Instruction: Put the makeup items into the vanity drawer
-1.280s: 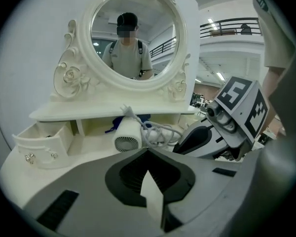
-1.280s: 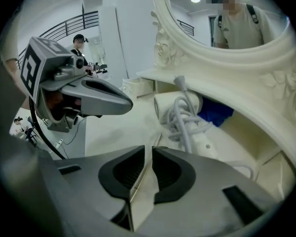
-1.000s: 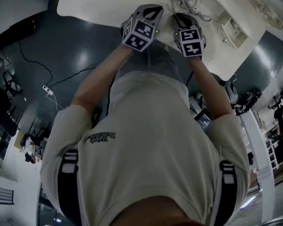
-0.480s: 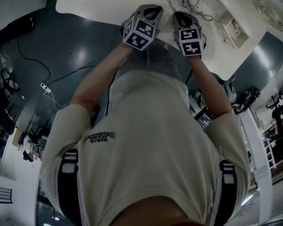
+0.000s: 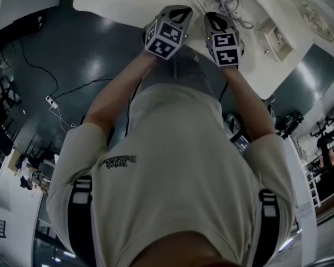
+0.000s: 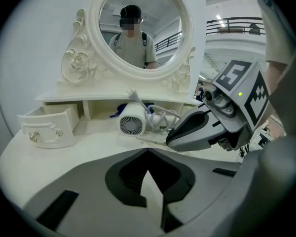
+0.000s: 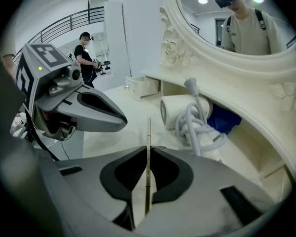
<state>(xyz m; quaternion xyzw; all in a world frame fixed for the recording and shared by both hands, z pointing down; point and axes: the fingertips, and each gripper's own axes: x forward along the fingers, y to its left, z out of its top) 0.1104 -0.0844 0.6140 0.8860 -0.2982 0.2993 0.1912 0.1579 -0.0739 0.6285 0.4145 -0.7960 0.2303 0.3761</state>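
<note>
Right claw (image 7: 148,149): jaws have just been closing, now pinched on slim makeup stick (image 7: 148,131); bottom centre of right gripper view, upper middle of head view
Left claw (image 6: 148,151): jaw tips together, nothing seen between them; bottom centre of left gripper view; in head view sits just left of right claw, near it but apart
Slim makeup stick: thin, olive-gold, runs straight up the frame centre between right claw's jaws; far end pokes out past the jaw tips over the tabletop; cannot tell if it touches the tabletop
Vanity drawer (image 6: 47,127): small, white, pulled out, two ornate knobs on front; left edge of left gripper view, upper right of head view; well apart from both claws
Tabletop (image 6: 79,154): white, rounded edge, both claws held over it
Hair dryer (image 6: 132,125): small, white, round grille facing camera; lies on tabletop under the shelf, centre of left gripper view, right of centre in right gripper view
Cord (image 7: 197,127): white, bundled in loops, touching hair dryer
Blue item (image 7: 224,120): behind cord in the recess under the mirror; kind unclear
Mirror (image 6: 163,28): round, ornate white frame, upper centre of left gripper view; reflects person in pale T-shirt with dark shoulder straps
Background person (image 7: 86,53): upper left of right gripper view, dark clothes, standing
</note>
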